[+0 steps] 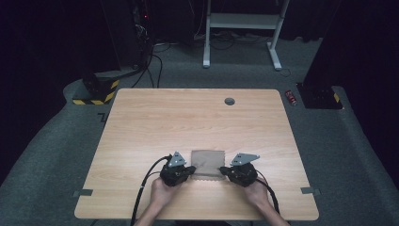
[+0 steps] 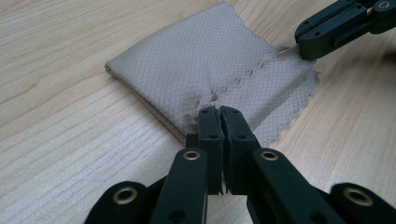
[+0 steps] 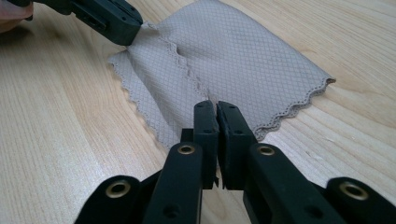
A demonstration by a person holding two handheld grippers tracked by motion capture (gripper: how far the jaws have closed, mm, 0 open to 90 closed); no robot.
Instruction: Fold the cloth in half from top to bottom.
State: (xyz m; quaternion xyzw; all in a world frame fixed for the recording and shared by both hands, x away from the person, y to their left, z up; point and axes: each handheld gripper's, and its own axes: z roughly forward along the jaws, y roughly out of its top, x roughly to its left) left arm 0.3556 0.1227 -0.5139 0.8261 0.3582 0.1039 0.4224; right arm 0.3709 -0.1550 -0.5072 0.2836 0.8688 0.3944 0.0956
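Cloth (image 1: 207, 162) folded | near edge pinched: left gripper (image 2: 219, 112), right gripper (image 3: 211, 108)

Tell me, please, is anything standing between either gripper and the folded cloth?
Nothing visible does. The left gripper and the right gripper each have their jaws closed on the scalloped near edge of the cloth, one at each near corner, and the table around it is bare.

Loads of bare table (image 1: 188, 117) beyond the folded cloth (image 1: 207, 162), with a small round grommet (image 1: 229, 101) far back. Both grippers crowd the cloth's near corners.
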